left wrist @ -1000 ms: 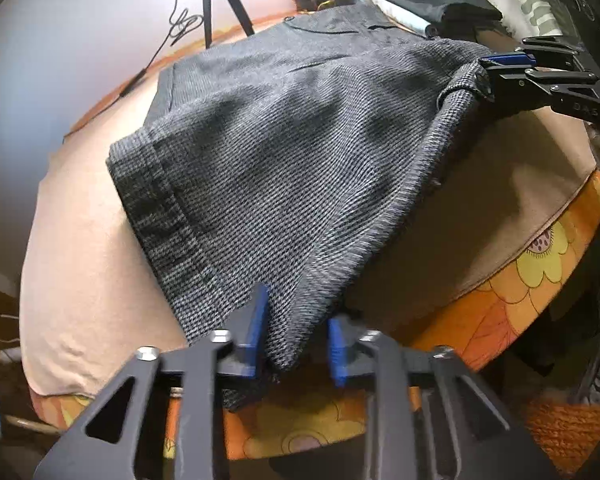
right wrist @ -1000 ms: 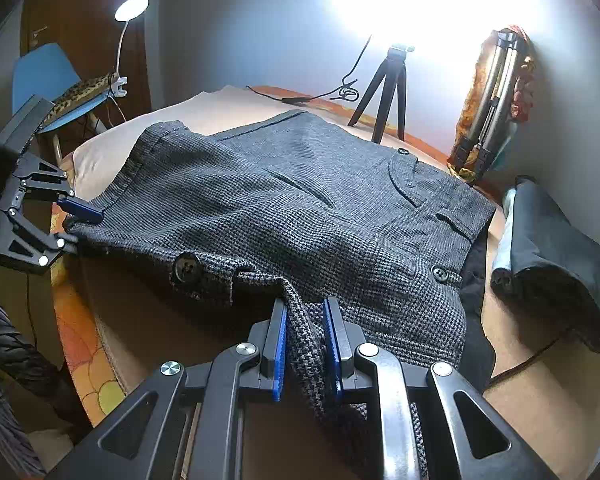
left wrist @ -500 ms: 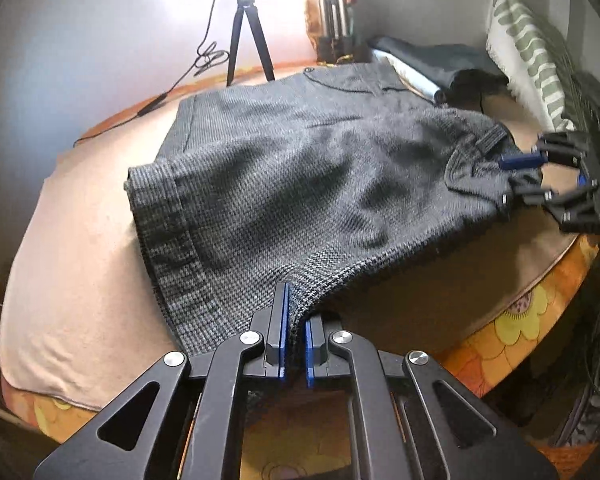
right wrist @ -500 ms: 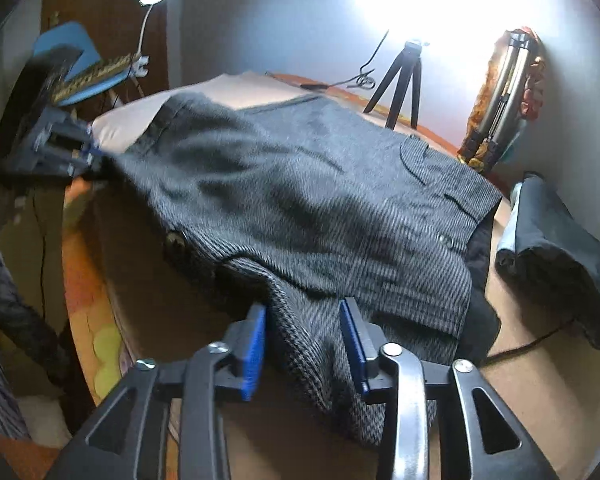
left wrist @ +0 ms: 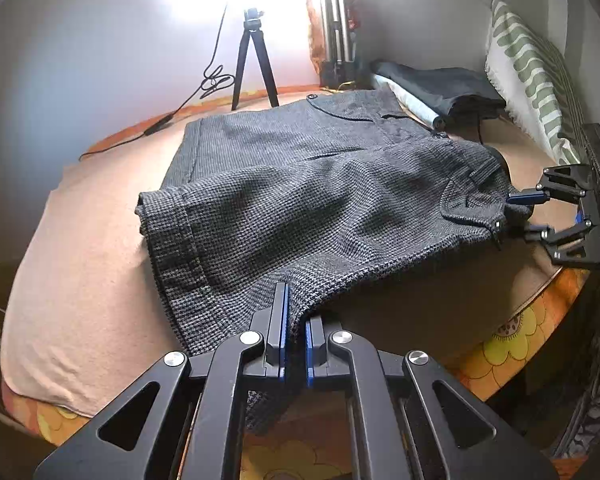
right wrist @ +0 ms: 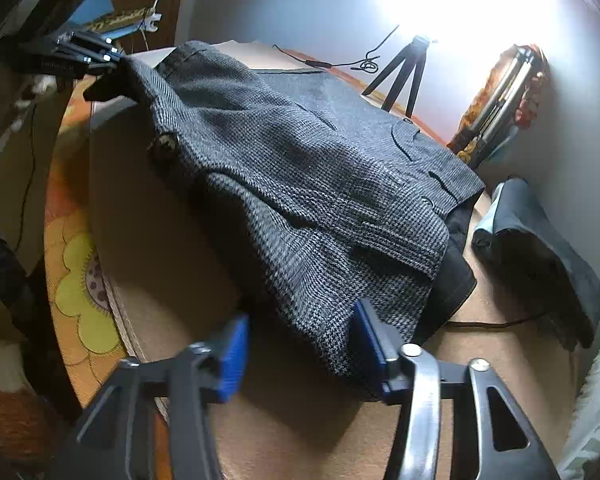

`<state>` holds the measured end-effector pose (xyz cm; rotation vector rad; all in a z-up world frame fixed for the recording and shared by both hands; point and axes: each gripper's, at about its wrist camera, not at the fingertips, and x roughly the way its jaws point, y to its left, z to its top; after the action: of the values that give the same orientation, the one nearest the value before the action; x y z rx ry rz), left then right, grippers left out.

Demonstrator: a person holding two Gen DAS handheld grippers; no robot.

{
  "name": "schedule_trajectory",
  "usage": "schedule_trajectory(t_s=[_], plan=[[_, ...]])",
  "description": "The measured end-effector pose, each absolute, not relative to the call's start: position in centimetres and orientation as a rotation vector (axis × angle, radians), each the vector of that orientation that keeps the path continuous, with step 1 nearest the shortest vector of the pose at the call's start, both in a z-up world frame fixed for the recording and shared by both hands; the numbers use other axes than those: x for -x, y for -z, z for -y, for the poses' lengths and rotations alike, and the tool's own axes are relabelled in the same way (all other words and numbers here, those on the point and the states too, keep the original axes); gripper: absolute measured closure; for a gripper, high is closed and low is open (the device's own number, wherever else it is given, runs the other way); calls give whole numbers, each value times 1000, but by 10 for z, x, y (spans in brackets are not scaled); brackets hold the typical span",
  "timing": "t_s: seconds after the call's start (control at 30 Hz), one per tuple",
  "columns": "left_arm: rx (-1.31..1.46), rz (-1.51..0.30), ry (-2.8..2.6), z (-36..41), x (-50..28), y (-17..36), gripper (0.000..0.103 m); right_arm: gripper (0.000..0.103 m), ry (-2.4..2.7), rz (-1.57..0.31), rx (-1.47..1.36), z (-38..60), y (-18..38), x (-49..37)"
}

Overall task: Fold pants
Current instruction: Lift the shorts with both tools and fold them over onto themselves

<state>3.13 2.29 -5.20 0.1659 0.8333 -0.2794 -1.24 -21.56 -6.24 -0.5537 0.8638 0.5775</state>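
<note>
The left hand-held gripper [left wrist: 296, 322] is clamped on the near hem of the grey pants [left wrist: 300, 200], which are spread over the table [left wrist: 80, 280]. The right hand-held gripper [right wrist: 298, 356] is held wide apart, gripping nothing. Folded dark garments [right wrist: 540, 248] are seen beyond.

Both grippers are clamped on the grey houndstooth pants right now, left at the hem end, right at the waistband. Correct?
Only partly. The left gripper is shut on the grey houndstooth pants at the hem end, but the right gripper is open, its blue pads spread wide around the waistband end; the right wrist view shows it.
</note>
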Motion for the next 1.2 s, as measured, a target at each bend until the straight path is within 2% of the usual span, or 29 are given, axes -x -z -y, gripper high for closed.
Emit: schedule_trajectory(t_s=[0.03, 0.1, 0.23, 0.67, 1.2], plan=[[-164, -831, 278, -23, -31, 51, 98, 75, -573, -862, 557, 215, 62, 12], [-161, -821, 276, -24, -28, 48, 98, 85, -543, -847, 564, 217, 57, 12], [-168, -785, 271, -26, -19, 39, 98, 92, -520, -789, 518, 224, 35, 16], [-221, -626, 266, -23, -26, -25, 99, 94, -453, -620, 425, 233, -30, 21], [-402, -587, 232, -4, -112, -60, 99, 94, -359, -572, 385, 238, -66, -72]])
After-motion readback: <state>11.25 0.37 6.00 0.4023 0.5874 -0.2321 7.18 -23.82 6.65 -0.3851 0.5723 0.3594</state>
